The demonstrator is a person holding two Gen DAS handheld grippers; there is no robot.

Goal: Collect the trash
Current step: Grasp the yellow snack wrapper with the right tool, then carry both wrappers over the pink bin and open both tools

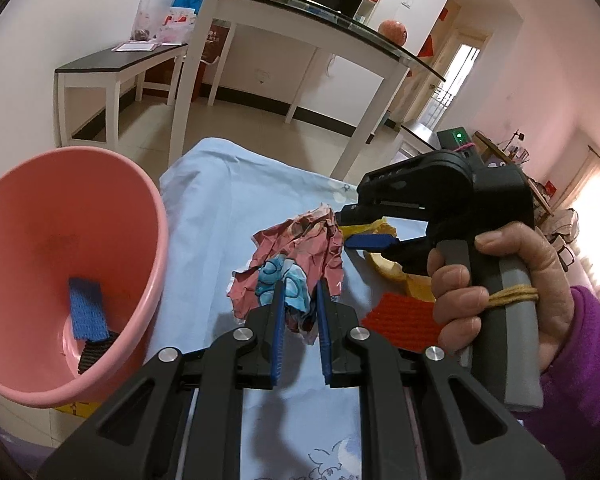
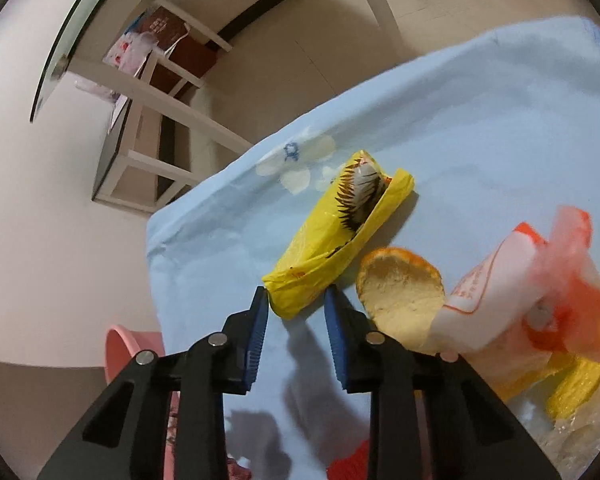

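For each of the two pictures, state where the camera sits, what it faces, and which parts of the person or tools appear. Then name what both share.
Left wrist: on the left gripper, jaws shut on crumpled printed paper; shows pink plastic bin, right hand.
Right wrist: on the right gripper, facing yellow plastic wrapper, orange peel.
Shared: light blue cloth, bin, wrapper.

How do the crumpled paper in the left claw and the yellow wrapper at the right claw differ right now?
The crumpled paper is a red and blue wad; the yellow wrapper is a long, flattened packet. The paper sits deep between the left claw pads, gripped; only the wrapper's near end lies between the right claw tips, and contact is unclear. Both lie on the blue cloth, outside the pink bin.
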